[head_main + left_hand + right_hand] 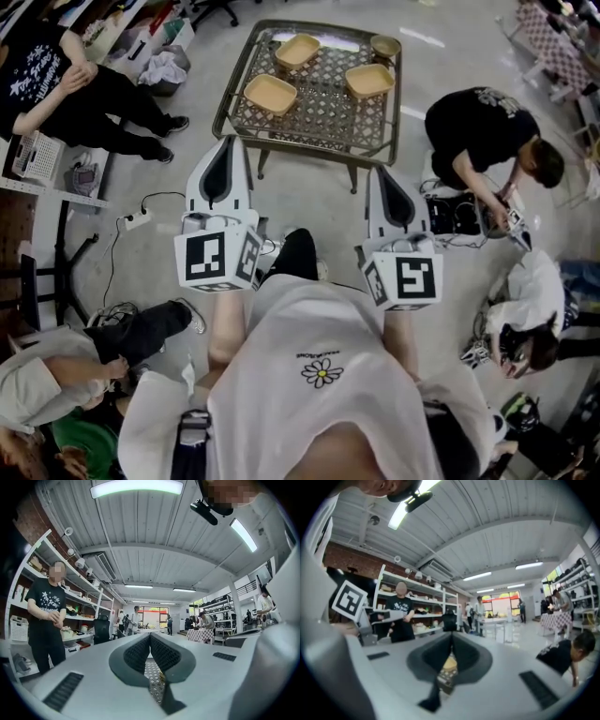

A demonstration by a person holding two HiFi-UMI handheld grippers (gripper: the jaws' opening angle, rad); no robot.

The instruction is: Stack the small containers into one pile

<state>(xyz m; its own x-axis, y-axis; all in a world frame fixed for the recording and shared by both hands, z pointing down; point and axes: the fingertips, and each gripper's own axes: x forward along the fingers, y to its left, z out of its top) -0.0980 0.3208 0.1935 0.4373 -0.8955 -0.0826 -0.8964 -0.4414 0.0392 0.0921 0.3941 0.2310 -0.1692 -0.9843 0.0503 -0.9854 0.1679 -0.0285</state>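
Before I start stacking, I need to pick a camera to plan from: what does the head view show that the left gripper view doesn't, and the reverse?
Only the head view: three tan square shallow containers and a round brownish bowl, set apart, none stacked. Only the left gripper view: ceiling strip lights, wall shelves and the jaws' ribbed pads, shut on nothing. Both: the dark metal lattice table and the left gripper.
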